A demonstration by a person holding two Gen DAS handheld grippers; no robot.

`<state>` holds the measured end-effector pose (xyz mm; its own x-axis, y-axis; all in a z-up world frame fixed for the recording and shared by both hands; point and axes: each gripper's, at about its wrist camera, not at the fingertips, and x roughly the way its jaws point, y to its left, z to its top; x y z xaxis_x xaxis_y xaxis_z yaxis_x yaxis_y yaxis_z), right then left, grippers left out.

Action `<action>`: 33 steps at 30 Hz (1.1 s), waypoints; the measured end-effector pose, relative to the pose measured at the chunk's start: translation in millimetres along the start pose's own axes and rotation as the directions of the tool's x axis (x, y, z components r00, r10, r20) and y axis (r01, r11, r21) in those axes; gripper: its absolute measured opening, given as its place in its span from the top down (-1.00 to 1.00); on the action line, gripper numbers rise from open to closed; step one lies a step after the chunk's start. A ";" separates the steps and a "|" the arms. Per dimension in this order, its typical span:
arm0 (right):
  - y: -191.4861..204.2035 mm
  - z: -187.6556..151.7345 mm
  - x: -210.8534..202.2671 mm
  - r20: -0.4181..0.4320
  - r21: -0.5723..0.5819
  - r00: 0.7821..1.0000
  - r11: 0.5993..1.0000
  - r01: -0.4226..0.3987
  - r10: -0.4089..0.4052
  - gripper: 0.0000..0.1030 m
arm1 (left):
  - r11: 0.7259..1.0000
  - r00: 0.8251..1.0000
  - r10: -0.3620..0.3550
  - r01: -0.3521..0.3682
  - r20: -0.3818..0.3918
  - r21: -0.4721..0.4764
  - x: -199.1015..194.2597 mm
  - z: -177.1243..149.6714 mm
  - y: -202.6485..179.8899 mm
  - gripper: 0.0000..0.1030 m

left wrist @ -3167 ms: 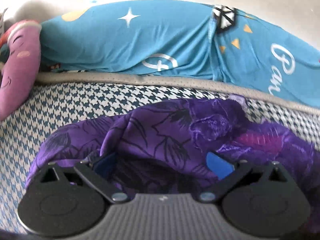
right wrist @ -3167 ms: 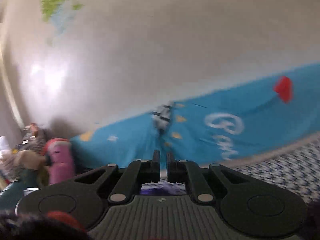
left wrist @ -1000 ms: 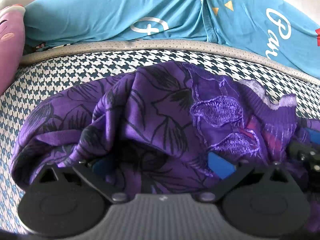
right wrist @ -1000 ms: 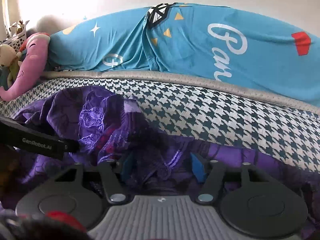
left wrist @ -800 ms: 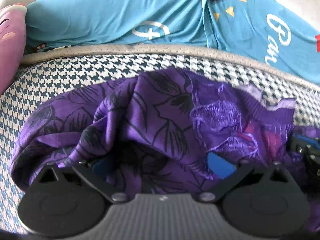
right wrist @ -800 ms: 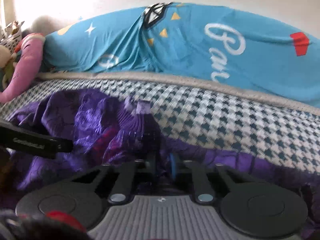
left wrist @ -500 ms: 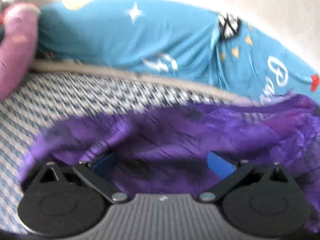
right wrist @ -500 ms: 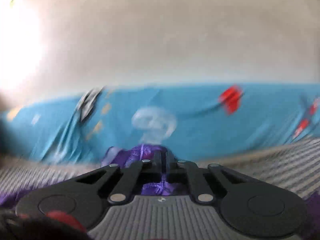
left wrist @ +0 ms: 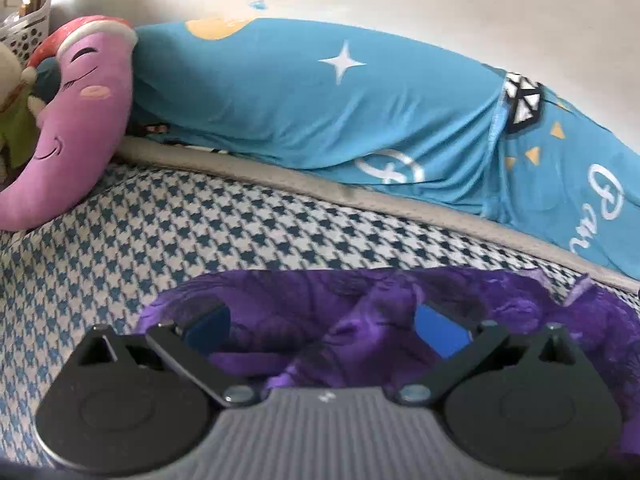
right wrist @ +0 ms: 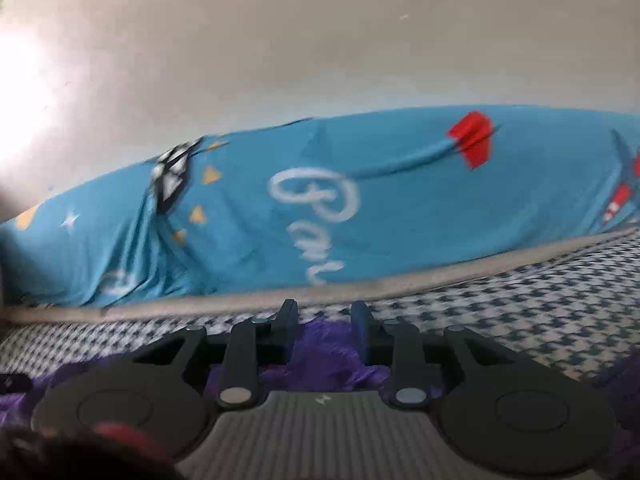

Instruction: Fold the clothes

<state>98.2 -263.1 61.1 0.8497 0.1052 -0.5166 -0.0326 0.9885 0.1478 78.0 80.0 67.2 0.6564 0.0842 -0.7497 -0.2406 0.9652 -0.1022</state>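
Observation:
A purple floral garment (left wrist: pixel 360 344) lies bunched on the houndstooth bed cover (left wrist: pixel 200 240). In the left wrist view my left gripper (left wrist: pixel 324 326) hovers low over the garment, open, its blue pads (left wrist: pixel 440 330) wide apart with folds of cloth lying between and under them. In the right wrist view my right gripper (right wrist: pixel 324 320) is partly open. A hump of the purple garment (right wrist: pixel 324 348) sits in the gap between its fingers, and I cannot see it being pinched. The rest of the garment is hidden under the gripper body.
A long blue pillow (left wrist: pixel 340 104) with white lettering runs along the wall behind a grey mattress edge (left wrist: pixel 280 184). A pink moon-shaped plush (left wrist: pixel 76 120) and a white basket (left wrist: pixel 24 28) sit at the far left. Bare houndstooth cover (right wrist: pixel 540 300) spreads to the right.
The right gripper, shut on the purple cloth and lifted half a second ago, has come down and its fingers have parted. The garment now lies lower and flatter before the left gripper, which stays open.

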 end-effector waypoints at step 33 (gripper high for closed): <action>125.6 -57.4 76.7 -0.190 -0.293 0.961 0.922 -0.253 0.203 0.40 | 0.999 0.984 0.022 -0.018 -0.175 0.029 29.7 -21.4 36.9 -0.99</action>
<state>129.1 -124.6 -8.3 0.7096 0.3226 -0.6264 -0.3991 0.9167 0.0200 73.3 112.9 27.2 0.5154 0.0612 -0.8547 -0.2311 0.9704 -0.0699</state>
